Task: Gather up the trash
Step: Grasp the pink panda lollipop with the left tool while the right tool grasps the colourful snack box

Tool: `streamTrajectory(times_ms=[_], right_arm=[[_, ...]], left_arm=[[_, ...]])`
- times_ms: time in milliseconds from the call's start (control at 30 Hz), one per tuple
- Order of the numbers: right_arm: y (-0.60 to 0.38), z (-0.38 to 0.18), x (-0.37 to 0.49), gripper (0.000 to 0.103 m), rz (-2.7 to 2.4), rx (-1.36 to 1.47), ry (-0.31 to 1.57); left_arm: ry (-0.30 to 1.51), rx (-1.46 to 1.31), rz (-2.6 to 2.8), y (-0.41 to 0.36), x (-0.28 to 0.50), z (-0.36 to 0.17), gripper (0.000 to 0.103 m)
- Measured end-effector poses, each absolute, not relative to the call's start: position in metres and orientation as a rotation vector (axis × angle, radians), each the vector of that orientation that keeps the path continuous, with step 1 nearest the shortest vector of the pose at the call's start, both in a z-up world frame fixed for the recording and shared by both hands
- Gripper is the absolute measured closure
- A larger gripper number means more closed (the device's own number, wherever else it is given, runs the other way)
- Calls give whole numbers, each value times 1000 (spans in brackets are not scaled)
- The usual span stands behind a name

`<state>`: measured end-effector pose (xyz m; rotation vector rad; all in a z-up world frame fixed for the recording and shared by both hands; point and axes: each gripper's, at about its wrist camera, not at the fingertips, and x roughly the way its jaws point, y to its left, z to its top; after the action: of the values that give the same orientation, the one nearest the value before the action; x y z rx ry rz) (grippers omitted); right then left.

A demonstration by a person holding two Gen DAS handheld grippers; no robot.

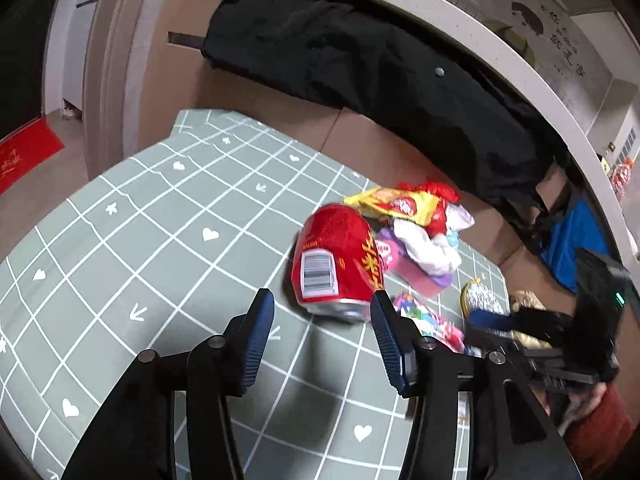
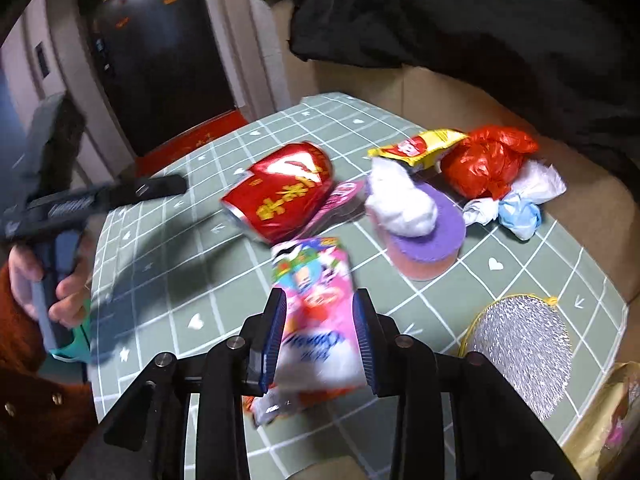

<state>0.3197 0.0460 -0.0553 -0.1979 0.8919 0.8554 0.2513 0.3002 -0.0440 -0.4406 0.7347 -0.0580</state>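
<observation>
On the green checked bench (image 1: pixel 120 240), a pink snack wrapper (image 2: pixel 316 320) is pinched between the right gripper (image 2: pixel 320 332) jaws; the left gripper (image 1: pixel 320 332) is held wide open, empty, before a red can (image 1: pixel 336 256). Most trash is judged uncollected mid-bench.

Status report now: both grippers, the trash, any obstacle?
Left gripper open, short of the red can. Right gripper astride the pink wrapper, contact unclear. Purple sponge and trash pile close behind.
</observation>
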Motion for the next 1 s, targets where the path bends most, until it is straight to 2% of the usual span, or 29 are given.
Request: streamTrajectory(times_ms=[167,367,400,433,500,800,1000], right_arm=[[50,-85,348,69,864,-106,1013],[68,-97,346,64,914,-103,1051],[70,-96,344,67,911,-117,1044],[71,-93,341,78,906,-128,1024],[68,-85,335,84,905,-130,992],[-16,-41,330,85,732,42,845],[-57,-40,334,85,681,129,836]], left_arm=[[748,-437,-89,302,245,-45,52],[759,-433,-86,302,245,-47,52],[759,-433,-85,301,245,-46,52],[759,-433,-85,299,245,-46,52],[757,-427,-95,295,246,-44,52],[783,-394,-255,237,260,-37,52],[818,-302,-258,197,292,-50,52]])
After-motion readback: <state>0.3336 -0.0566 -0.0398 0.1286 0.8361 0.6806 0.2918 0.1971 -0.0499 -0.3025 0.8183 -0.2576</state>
